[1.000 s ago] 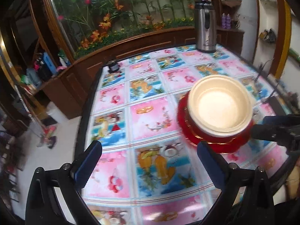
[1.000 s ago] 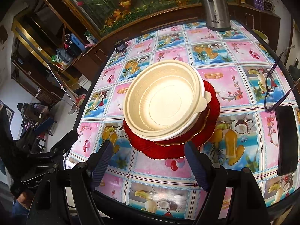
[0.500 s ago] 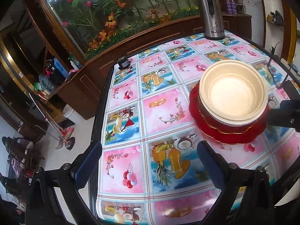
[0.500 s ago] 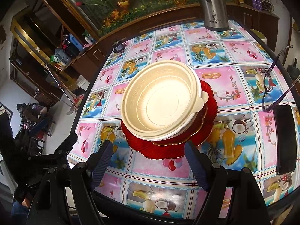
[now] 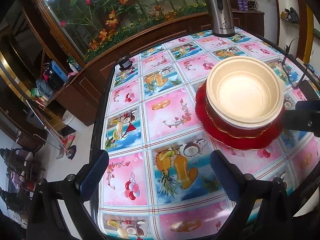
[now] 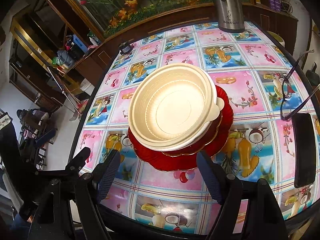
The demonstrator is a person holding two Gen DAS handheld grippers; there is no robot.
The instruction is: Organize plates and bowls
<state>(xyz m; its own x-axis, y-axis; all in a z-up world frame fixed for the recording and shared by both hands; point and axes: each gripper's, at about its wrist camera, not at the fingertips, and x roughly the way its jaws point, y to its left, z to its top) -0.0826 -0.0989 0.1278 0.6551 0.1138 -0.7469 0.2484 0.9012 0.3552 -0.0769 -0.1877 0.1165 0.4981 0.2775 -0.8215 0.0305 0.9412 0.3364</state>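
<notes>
A stack stands on the table: cream bowls point(image 6: 172, 108) nested on a red bowl, on a red scalloped plate point(image 6: 224, 132). The stack also shows in the left wrist view, the cream bowl point(image 5: 244, 94) over the red plate point(image 5: 240, 140). My right gripper point(image 6: 158, 172) is open and empty, just in front of the stack. My left gripper point(image 5: 158, 170) is open and empty, to the left of the stack and apart from it. The right gripper's finger point(image 5: 304, 116) shows beside the stack.
A steel thermos jug point(image 6: 228, 6) stands at the table's far edge. A small dark object point(image 6: 125, 48) sits at the far left corner. Glasses point(image 6: 290, 92) and a black phone point(image 6: 304, 150) lie at the right. The table point(image 5: 96, 124) drops to the floor on the left.
My left gripper has pulled back and leftward, away from the stack, and both stay open. The right gripper has barely moved. The stack has not moved.
</notes>
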